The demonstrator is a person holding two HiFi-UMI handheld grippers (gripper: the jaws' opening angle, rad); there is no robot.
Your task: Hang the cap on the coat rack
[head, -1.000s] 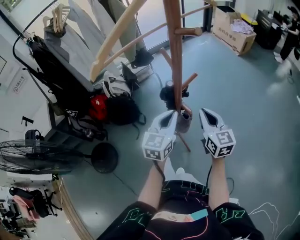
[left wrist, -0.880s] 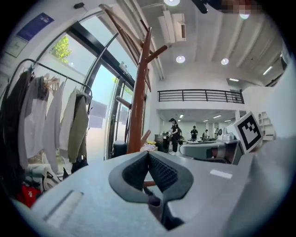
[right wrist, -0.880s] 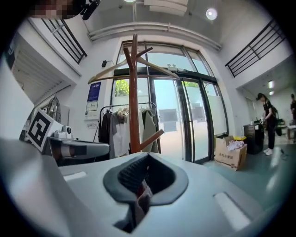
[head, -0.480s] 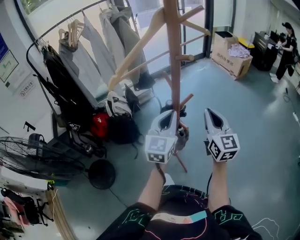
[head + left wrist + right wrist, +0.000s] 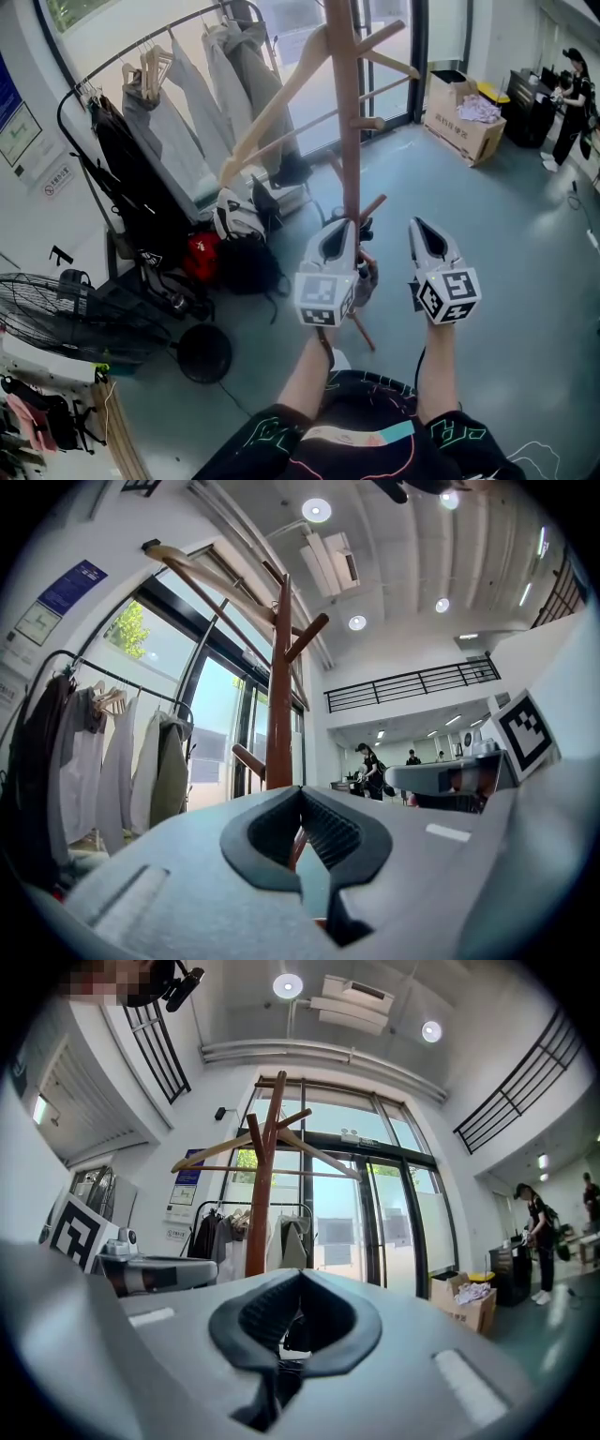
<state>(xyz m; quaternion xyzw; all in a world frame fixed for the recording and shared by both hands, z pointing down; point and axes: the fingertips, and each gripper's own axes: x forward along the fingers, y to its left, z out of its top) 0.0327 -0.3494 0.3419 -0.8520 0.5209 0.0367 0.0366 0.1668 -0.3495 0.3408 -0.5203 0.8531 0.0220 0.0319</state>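
Note:
The wooden coat rack [image 5: 349, 112] stands straight ahead, its pegs branching out above and low down. My left gripper [image 5: 338, 227] is shut and empty, its tip close against the pole's lower part. My right gripper [image 5: 418, 223] is shut and empty too, a little to the right of the pole. A small dark thing [image 5: 367, 226] shows by the pole beyond the left gripper; I cannot tell if it is the cap. The left gripper view has the rack [image 5: 279, 686] rising over the closed jaws [image 5: 300, 795]. In the right gripper view the rack [image 5: 259, 1194] stands left of the closed jaws [image 5: 300, 1275].
A metal garment rail with hanging clothes [image 5: 159, 122] stands at the left, with bags [image 5: 234, 253] on the floor beneath. A floor fan [image 5: 66, 314] is at the near left. A cardboard box [image 5: 464, 117] and a person [image 5: 572, 94] are at the far right.
The head view has tilted up, so more of the garment rail and the room shows. Both grippers stay shut and sit almost where they were beside the pole.

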